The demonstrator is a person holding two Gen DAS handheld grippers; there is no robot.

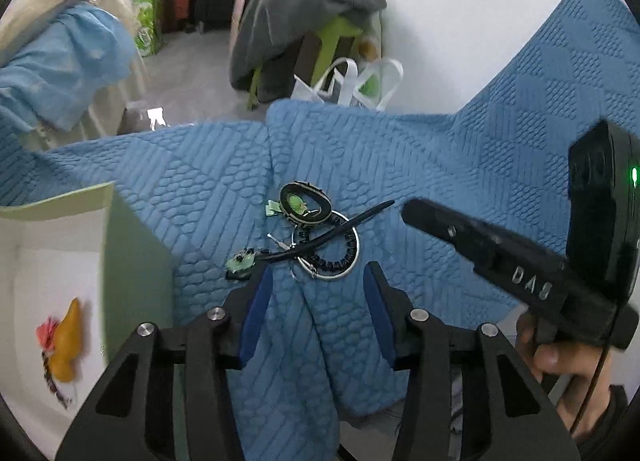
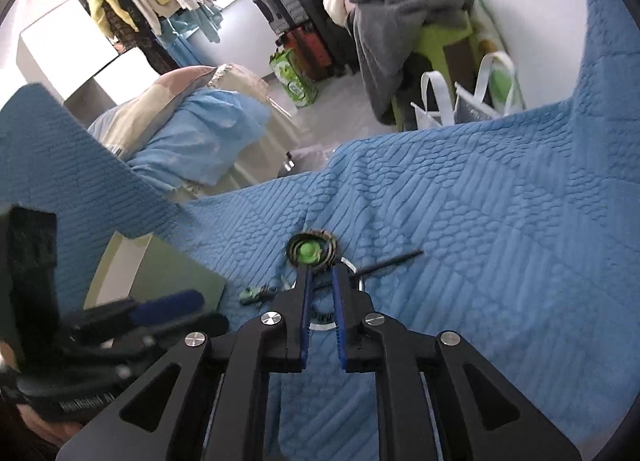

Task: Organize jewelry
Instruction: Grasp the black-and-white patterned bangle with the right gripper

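A small pile of jewelry lies on the blue quilt (image 1: 440, 165). It holds a black oval bracelet (image 1: 306, 203) (image 2: 312, 251) with a green stone, a silver hoop (image 1: 340, 261) strung with dark beads, a thin black hair stick (image 1: 336, 229) (image 2: 392, 260) and a small green ornament (image 1: 240, 263) (image 2: 252, 295). My left gripper (image 1: 318, 273) stands open just short of the hoop, nothing between its blue pads (image 1: 256, 301). My right gripper (image 2: 320, 269) points down at the bracelet's near rim, with a narrow gap between its jaws and nothing clamped. It enters the left wrist view from the right (image 1: 412, 213).
An open pale green box (image 1: 104, 221) (image 2: 160, 281) sits left of the pile, an orange-yellow ornament (image 1: 64, 345) on its white lining. Beyond the quilt's edge are the floor, white tote bags (image 1: 348, 81) and a green stool (image 2: 436, 41) heaped with grey clothes. A hand (image 1: 560, 357) grips the right tool.
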